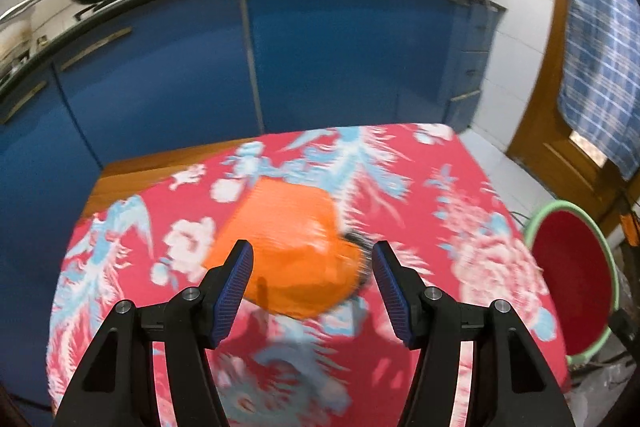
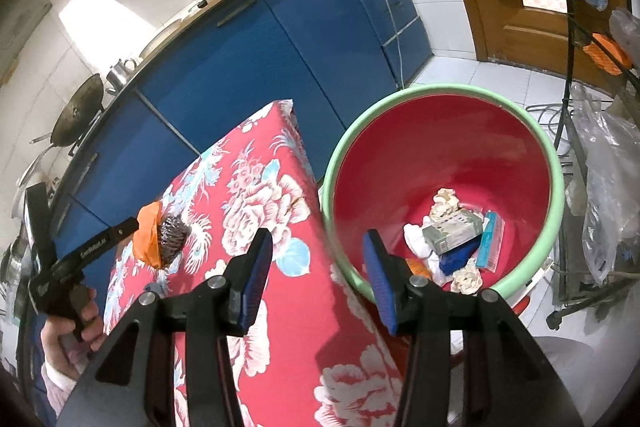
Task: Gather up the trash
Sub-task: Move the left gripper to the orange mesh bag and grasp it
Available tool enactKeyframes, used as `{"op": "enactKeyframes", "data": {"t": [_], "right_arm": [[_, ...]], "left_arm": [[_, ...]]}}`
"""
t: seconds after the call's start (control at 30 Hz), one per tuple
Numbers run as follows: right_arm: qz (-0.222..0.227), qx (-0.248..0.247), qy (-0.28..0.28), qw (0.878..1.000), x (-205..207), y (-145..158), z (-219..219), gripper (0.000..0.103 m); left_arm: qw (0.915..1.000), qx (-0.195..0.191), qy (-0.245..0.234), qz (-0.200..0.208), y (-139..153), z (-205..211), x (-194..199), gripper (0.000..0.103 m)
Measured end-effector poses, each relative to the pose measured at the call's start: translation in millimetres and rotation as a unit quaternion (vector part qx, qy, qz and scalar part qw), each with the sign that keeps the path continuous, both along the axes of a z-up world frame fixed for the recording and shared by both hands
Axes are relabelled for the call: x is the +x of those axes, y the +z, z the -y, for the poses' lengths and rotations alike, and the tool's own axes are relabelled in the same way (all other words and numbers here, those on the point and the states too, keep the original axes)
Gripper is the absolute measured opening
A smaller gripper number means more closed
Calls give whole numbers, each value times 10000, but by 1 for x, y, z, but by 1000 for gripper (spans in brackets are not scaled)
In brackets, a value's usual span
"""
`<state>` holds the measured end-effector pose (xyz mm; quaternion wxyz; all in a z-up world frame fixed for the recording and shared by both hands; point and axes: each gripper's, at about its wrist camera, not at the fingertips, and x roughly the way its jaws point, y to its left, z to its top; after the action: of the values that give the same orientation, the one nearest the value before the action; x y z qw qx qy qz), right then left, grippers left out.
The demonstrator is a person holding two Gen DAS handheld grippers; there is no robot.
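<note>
Two tools in play, and both stand with their jaws apart, gripping nothing. The left tool (image 1: 312,259) hangs over the worktop (image 1: 460,187), which is covered in a red floral cloth, and between its blue pads (image 1: 234,291) sits an orange wrapper (image 1: 288,247), blurred, lying on the cloth with something dark and bristly (image 1: 356,247) at its right edge. The pads are clear of it on both sides. From the right wrist view, that same orange wrapper (image 2: 147,239) lies near the far left edge of the cloth with a dark brush-like thing (image 2: 170,237) touching it, and the left tool's black body (image 2: 86,251) reaches toward it, held in a person's hand (image 2: 80,319).

Over to the right tool (image 2: 316,259): it hovers above the worktop's right edge, jaws parted and empty. Just beside the worktop stands a red bin with a green rim (image 2: 440,91), and in its bottom lie crumpled paper (image 2: 442,201), a grey box (image 2: 454,233), a blue packet (image 2: 490,243) and other scraps.
</note>
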<state>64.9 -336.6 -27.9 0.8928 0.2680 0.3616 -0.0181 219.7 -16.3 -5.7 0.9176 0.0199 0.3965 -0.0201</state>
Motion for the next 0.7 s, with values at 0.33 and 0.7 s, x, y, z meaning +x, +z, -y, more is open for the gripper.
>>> {"op": "enactKeyframes", "data": {"t": [0.33, 0.7], "right_arm": [[-159, -177, 159, 9996, 8, -2, -22, 51], [-242, -349, 346, 9985, 16, -1, -42, 51]], "left_arm": [[9991, -49, 283, -313, -27, -30, 34, 67], [9972, -546, 208, -470, -50, -41, 45, 50]]}}
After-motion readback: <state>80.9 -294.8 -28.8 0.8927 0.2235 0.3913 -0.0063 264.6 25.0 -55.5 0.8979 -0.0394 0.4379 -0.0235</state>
